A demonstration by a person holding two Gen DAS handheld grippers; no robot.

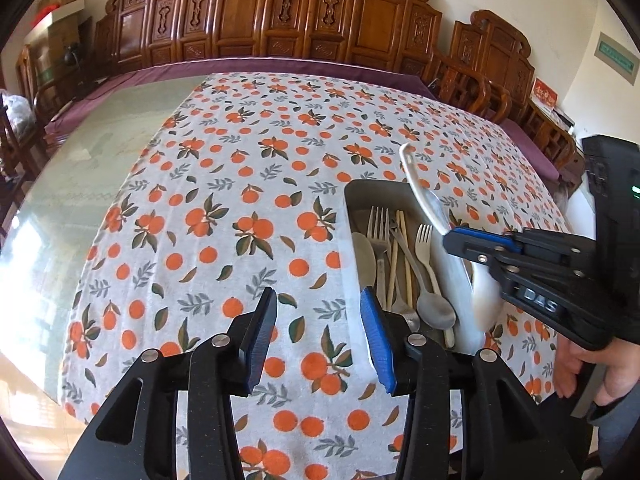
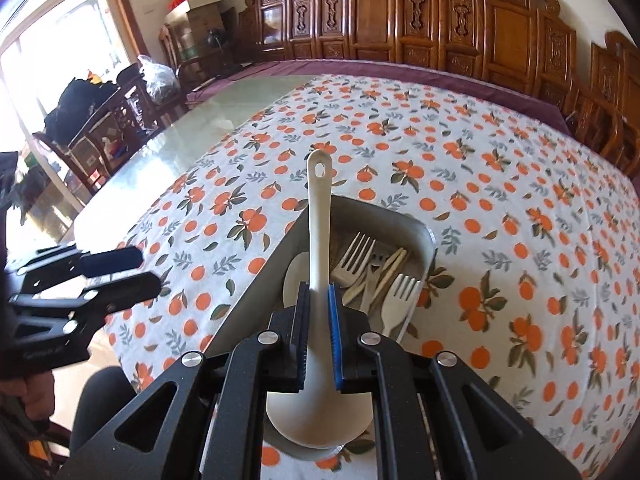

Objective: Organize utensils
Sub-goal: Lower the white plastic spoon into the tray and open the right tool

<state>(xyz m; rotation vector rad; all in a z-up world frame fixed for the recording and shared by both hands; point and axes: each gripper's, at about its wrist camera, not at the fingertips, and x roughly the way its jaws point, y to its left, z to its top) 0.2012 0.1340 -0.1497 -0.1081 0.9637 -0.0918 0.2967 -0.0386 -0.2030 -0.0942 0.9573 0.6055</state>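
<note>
Right hand-held gripper (image 2: 318, 308) clamps one white ladle (image 2: 319, 216); tray (image 2: 256, 280) holds three forks.

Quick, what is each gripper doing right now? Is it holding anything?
Left gripper: open, nothing between its pads.
Right gripper: closed on the white spoon, held over the utensil tray.

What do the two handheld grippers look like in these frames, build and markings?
Both are matte black linkage frames with silver pivot pins. The left gripper has blue ribbed pads. The right gripper has one blue pad and one black, with white DAS lettering on its side.
</note>
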